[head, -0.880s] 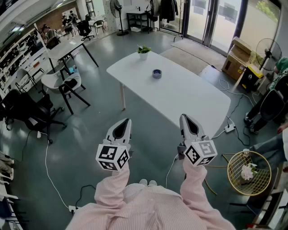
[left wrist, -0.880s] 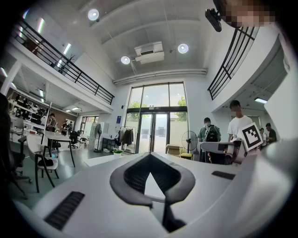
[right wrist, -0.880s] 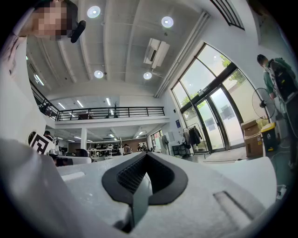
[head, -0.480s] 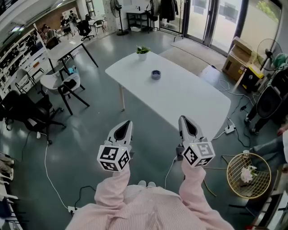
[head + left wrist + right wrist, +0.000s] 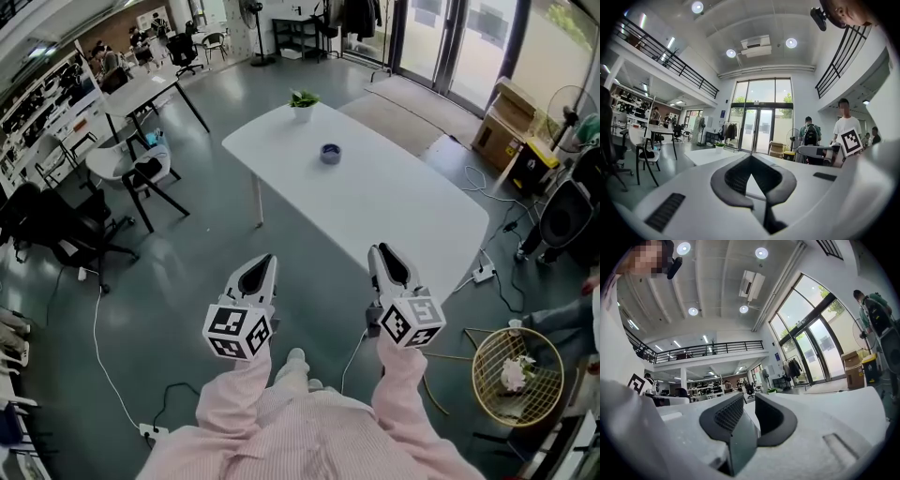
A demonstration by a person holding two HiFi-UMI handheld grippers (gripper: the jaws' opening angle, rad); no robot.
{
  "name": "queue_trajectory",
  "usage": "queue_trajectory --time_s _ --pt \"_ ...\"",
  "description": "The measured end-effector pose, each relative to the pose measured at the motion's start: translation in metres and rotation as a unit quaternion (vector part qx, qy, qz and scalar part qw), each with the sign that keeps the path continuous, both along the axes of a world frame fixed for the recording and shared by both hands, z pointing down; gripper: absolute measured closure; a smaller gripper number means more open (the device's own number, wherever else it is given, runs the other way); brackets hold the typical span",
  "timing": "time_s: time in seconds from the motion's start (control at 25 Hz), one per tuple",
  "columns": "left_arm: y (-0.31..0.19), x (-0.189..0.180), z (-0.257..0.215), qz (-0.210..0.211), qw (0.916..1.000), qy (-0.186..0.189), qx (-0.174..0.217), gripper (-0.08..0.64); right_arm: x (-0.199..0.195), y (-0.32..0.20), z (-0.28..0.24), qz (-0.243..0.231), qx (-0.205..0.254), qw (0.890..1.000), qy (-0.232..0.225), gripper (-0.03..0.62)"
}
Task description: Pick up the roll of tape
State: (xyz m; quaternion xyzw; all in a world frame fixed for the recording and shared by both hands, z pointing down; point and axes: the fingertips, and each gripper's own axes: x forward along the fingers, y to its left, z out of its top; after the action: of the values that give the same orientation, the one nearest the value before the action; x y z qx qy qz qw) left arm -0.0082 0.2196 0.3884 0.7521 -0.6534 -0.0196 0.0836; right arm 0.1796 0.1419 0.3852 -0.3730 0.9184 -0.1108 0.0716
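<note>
Looking down on a big open-plan workspace, half office, half lab. Polished grey-green floor [image 5: 206,197] all over, with a long white table [image 5: 394,216] at mid-frame. At upper left, a second desk [image 5: 141,94] with a grey chair [image 5: 141,176]. Black swivel chairs [image 5: 56,234] at the left edge, and beside them racks of shelving [image 5: 47,103] crammed with gear. Power cables [image 5: 98,347] trailing loose at lower left. Cardboard boxes [image 5: 502,122] at upper right, near tall glass doors [image 5: 441,37].

Up in the left gripper view: a double-height ceiling with round downlights [image 5: 791,42], a ceiling air-conditioning unit [image 5: 754,45] and a railed mezzanine [image 5: 661,51] at upper left. In the right gripper view, rows of workstations [image 5: 712,390] under that balcony.
</note>
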Motion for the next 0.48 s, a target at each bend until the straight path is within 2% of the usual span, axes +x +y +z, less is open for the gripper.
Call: queue_trajectory --time_s 0.24,0.48 --pt "-0.021 -0.013 0.006 -0.003 0.9999 0.006 -0.013 0.558 -0.009 -0.024 0.005 0.005 -0.013 1.000 0.001 0.475" --pt "-0.064 -0.034 0.018 0.006 0.9997 0.016 -0.015 0.558 -0.030 -0.063 0.016 0.011 -0.019 1.000 0.005 0.448"
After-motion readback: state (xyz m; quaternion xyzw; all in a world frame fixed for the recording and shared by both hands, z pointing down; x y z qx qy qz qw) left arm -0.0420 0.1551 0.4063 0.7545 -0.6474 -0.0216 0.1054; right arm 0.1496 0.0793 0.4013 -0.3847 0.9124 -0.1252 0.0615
